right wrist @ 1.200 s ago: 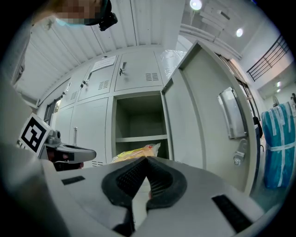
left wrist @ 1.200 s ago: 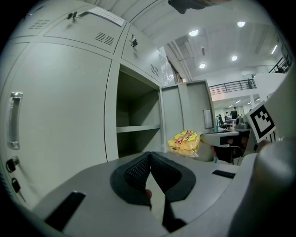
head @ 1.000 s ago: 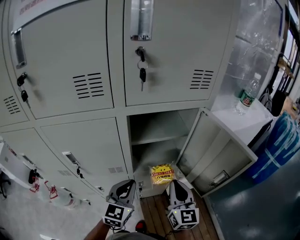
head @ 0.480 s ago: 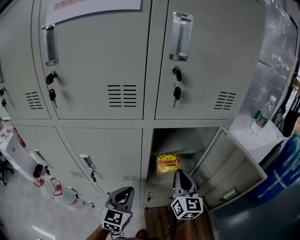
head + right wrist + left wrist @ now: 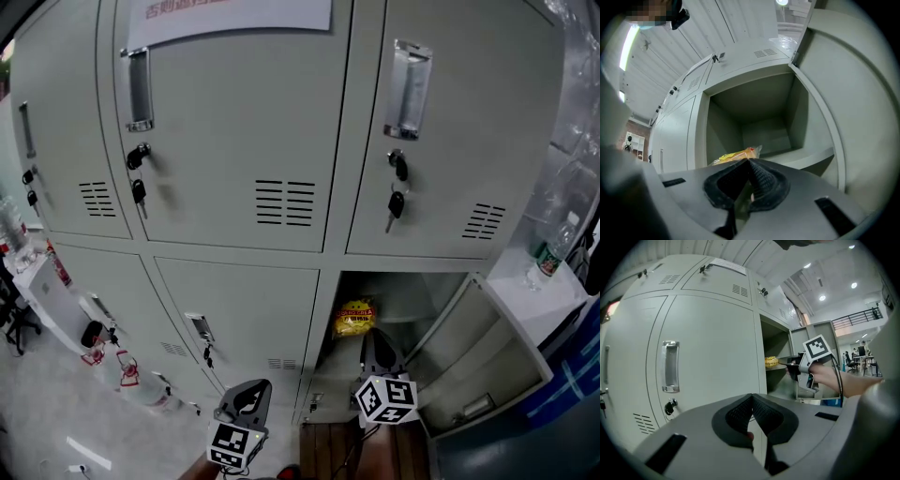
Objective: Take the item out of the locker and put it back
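Note:
A yellow snack bag (image 5: 355,317) hangs at the mouth of the open bottom locker (image 5: 394,291), about level with its inner shelf (image 5: 806,157). My right gripper (image 5: 372,339) is shut on the bag's near edge, and its marker cube (image 5: 385,398) faces me. In the right gripper view the bag (image 5: 738,155) sticks out just past the closed jaws of the right gripper (image 5: 750,162), pointing into the compartment. My left gripper (image 5: 251,392) hovers in front of the closed lower-middle locker door (image 5: 244,309). Its jaws are shut with nothing in them. The left gripper view shows the bag (image 5: 771,362) held over the shelf edge.
The locker's door (image 5: 478,352) swings open to the right. Keys (image 5: 395,202) hang from the upper locks. A water bottle (image 5: 542,253) stands on a white unit (image 5: 534,295) beside the lockers. A door handle (image 5: 670,366) and lock are near my left gripper (image 5: 752,398).
My right gripper has carried the bag up and forward, from in front of the lower space to the shelf level. The left gripper has shifted, and the head view has tilted up.

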`<state>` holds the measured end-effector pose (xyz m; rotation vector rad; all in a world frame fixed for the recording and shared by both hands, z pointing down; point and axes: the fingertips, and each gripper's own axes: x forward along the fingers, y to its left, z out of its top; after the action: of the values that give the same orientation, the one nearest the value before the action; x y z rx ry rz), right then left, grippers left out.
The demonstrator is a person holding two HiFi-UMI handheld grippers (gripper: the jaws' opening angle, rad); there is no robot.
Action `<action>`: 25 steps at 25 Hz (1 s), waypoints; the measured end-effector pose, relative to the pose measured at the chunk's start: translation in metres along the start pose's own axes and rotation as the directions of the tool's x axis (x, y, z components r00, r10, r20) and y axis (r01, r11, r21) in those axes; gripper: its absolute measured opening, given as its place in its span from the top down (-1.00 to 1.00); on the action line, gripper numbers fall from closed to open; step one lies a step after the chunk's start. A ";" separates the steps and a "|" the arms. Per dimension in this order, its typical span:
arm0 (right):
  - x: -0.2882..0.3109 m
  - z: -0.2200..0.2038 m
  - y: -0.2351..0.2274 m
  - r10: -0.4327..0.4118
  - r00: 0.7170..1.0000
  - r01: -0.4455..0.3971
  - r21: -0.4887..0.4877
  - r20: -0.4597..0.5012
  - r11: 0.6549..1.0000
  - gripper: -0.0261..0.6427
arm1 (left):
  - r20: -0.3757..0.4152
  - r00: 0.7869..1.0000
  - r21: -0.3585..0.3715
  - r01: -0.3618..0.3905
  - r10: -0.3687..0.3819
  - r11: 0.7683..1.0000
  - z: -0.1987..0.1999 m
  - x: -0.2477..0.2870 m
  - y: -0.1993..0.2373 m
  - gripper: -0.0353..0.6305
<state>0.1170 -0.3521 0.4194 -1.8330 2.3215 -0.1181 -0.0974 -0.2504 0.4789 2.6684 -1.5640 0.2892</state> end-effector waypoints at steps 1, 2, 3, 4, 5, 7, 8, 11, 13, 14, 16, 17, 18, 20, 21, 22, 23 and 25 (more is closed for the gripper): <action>0.004 -0.001 0.000 0.001 1.000 -0.001 0.003 -0.002 1.000 0.87 | 0.001 1.000 -0.002 -0.007 0.007 1.000 0.000 -0.001 0.002 0.82; 0.008 -0.002 0.001 0.002 1.000 -0.002 0.006 -0.003 1.000 0.87 | 0.001 1.000 -0.004 -0.014 0.014 1.000 0.000 -0.002 0.005 0.82; 0.012 -0.002 0.001 0.003 1.000 -0.003 0.009 -0.002 1.000 0.87 | 0.001 1.000 -0.005 -0.022 0.022 1.000 0.000 -0.003 0.008 0.82; 0.016 -0.003 0.002 0.004 1.000 -0.004 0.011 -0.002 1.000 0.87 | 0.000 1.000 -0.006 -0.030 0.030 1.000 -0.001 -0.003 0.011 0.82; 0.021 -0.003 0.003 0.005 1.000 -0.005 0.012 -0.002 1.000 0.87 | -0.001 0.999 -0.007 -0.036 0.036 0.999 -0.001 -0.004 0.013 0.82; 0.028 -0.003 0.003 0.008 1.000 -0.008 0.012 -0.005 1.000 0.87 | -0.004 0.999 -0.009 -0.045 0.045 0.999 -0.002 -0.004 0.017 0.82; 0.031 -0.004 0.003 0.009 1.000 -0.009 0.011 -0.007 1.000 0.87 | -0.004 0.999 -0.010 -0.048 0.048 0.999 -0.003 -0.003 0.018 0.82; 0.039 -0.005 0.002 0.008 1.000 -0.008 0.007 -0.014 1.000 0.87 | -0.004 0.999 -0.011 -0.051 0.051 0.999 -0.002 -0.001 0.019 0.82; 0.044 -0.005 0.001 0.005 1.000 -0.005 0.003 -0.019 1.000 0.87 | -0.005 0.999 -0.009 -0.049 0.049 0.999 -0.002 0.002 0.018 0.82; 0.046 -0.005 0.000 0.003 1.000 -0.003 0.000 -0.022 1.000 0.87 | -0.006 0.999 -0.009 -0.048 0.048 0.999 -0.002 0.002 0.018 0.82; 0.050 -0.006 -0.001 -0.002 1.000 0.002 -0.009 -0.028 1.000 0.87 | -0.010 0.999 -0.010 -0.046 0.046 0.999 -0.003 0.004 0.017 0.82; 0.051 -0.006 -0.002 -0.006 1.000 0.005 -0.014 -0.029 1.000 0.87 | -0.012 0.999 -0.010 -0.045 0.045 0.999 -0.004 0.004 0.017 0.82; 0.052 -0.005 -0.002 -0.010 1.000 0.009 -0.018 -0.029 1.000 0.87 | -0.013 0.999 -0.010 -0.044 0.044 0.999 -0.005 0.005 0.017 0.82; 0.054 -0.004 -0.003 -0.018 0.999 0.017 -0.022 -0.028 1.000 0.87 | -0.015 0.999 -0.012 -0.042 0.042 0.999 -0.005 0.006 0.017 0.82; 0.055 -0.004 -0.004 -0.023 0.999 0.022 -0.023 -0.030 0.999 0.87 | -0.015 0.999 -0.013 -0.041 0.041 0.999 -0.005 0.007 0.017 0.82; 0.056 -0.003 -0.005 -0.028 0.999 0.028 -0.024 -0.033 0.999 0.87 | -0.015 0.999 -0.014 -0.039 0.039 0.999 -0.005 0.007 0.016 0.82; 0.057 -0.003 -0.005 -0.034 0.999 0.033 -0.025 -0.038 0.999 0.87 | -0.015 0.999 -0.015 -0.038 0.037 0.999 -0.005 0.008 0.016 0.82; 0.057 -0.003 -0.006 -0.040 0.998 0.038 -0.033 -0.049 0.999 0.87 | -0.015 0.999 -0.015 -0.035 0.034 0.999 -0.005 0.008 0.015 0.82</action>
<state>0.1093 -0.4090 0.4184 -1.9126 2.3344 -0.1347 -0.1075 -0.2644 0.4845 2.6244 -1.6029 0.2958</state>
